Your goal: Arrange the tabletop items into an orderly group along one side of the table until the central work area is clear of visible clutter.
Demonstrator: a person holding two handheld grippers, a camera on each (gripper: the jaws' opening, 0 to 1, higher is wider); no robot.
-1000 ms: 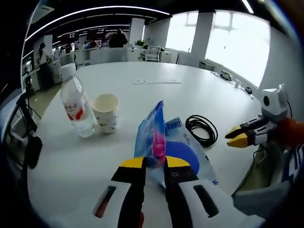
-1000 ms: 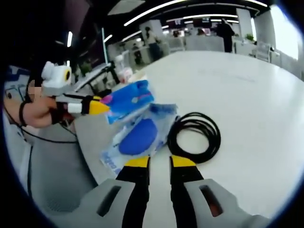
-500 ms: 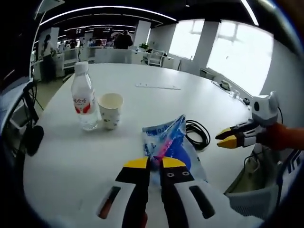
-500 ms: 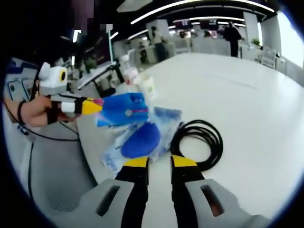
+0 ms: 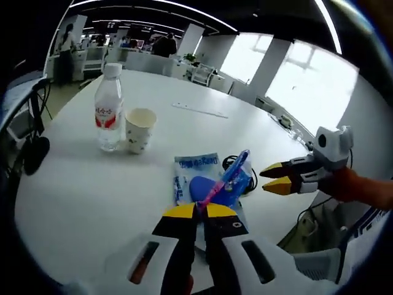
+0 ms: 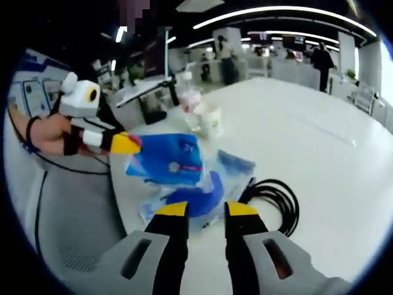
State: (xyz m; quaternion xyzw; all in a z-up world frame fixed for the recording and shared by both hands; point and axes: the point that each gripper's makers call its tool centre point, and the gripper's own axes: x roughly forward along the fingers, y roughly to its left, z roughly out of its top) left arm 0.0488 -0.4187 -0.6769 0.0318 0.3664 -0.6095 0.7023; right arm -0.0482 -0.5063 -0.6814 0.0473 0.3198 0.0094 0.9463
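A blue packet point(image 5: 228, 182) is pinched in the shut left gripper point(image 5: 196, 211) and held just above the table point(image 5: 80, 184). The right gripper point(image 6: 206, 209) is held open, with nothing in it. The packet could be dropped on the black cable point(image 6: 276, 203) if the pinch slips.

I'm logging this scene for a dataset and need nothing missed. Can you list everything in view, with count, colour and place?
water bottle: one, clear with a red label and white cap, standing on the far left part of the table.
paper cup: one, white with small print, upright right beside the bottle.
flat packet: one, clear and blue with blue print, lying on the table near its edge.
blue packet: one, blue with pink, lifted above the flat packet.
cable: one, black, coiled on the table beside the flat packet.
table: one, white, rounded.
thin strip: one, pale, far across the table; cannot tell what it is.
left hand-held gripper: black with yellow tips, shut on the blue packet.
right hand-held gripper: same colours, jaws parted, off the table edge.
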